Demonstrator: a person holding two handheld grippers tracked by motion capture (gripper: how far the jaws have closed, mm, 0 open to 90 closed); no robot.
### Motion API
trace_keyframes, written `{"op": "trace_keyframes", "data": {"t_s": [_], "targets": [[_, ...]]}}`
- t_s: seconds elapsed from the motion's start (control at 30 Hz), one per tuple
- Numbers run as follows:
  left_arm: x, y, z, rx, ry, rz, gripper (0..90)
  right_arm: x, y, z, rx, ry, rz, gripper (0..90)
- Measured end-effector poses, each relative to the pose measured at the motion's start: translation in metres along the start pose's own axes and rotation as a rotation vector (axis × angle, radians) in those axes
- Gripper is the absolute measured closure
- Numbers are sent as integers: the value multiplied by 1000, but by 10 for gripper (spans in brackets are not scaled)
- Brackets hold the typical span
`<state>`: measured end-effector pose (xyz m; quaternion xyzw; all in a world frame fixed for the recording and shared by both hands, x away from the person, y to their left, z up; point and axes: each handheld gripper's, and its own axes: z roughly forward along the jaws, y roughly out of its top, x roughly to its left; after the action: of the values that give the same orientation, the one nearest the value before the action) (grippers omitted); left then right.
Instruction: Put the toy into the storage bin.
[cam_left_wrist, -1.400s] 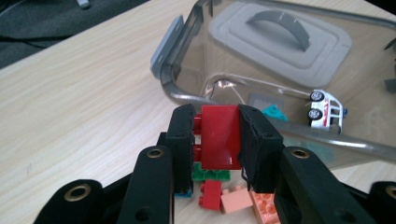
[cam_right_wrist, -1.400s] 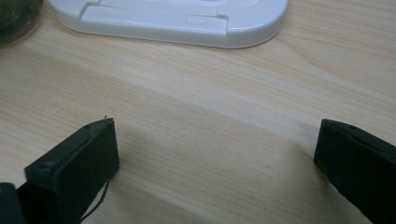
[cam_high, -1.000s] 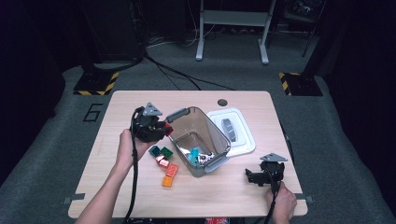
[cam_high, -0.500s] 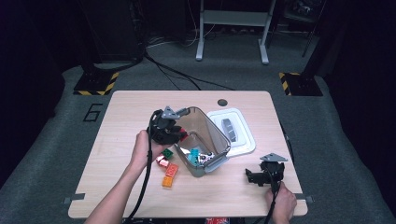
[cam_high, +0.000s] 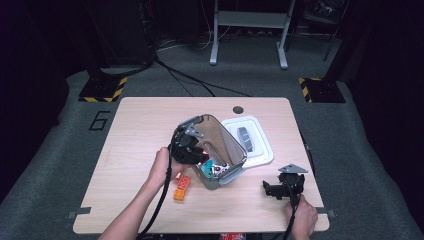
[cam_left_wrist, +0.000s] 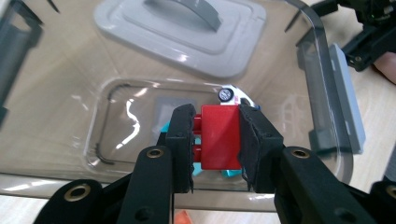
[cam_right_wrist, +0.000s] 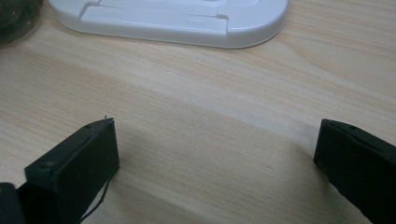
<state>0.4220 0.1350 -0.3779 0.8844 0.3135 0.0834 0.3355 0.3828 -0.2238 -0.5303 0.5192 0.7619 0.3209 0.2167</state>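
1. Left hand-held gripper (cam_left_wrist: 215, 140) clamps a red toy brick (cam_left_wrist: 221, 136), held over the clear plastic bin's (cam_high: 235, 150) mouth, prob. to drop it in w/ the other toys.
2. Right hand-held gripper (cam_right_wrist: 215, 154) rests on the desk (cam_high: 140, 125), jaws wide, empty.
3. Bin lid (cam_high: 262, 145) lies beside the bin; orange brick (cam_high: 181, 188) waits outside.

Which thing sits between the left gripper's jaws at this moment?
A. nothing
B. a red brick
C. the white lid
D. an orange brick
B: in the left gripper view, the left gripper has both pads pressed on the sides of a red brick, held above the open clear bin.
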Motion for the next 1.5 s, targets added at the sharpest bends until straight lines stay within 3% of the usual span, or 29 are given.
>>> {"op": "trace_keyframes", "data": {"t_s": [0.47,0.57,0.77,1.0,1.23,1.5], "targets": [[1,-6,7,47,-28,-15,662,0,0,0,0,0,0,0],[1,-7,5,58,-29,-20,585,0,0,0,0,0,0,0],[2,-10,-14,-17,11,-44,351,0,0,0,0,0,0,0],[11,-23,-44,-84,81,-62,222,0,0,0,0,0,0,0],[23,-47,-56,-107,126,-124,184,0,0,0,0,0,0,0],[29,-77,-48,-91,140,-172,152,0,0,0,0,0,1,0]]}}
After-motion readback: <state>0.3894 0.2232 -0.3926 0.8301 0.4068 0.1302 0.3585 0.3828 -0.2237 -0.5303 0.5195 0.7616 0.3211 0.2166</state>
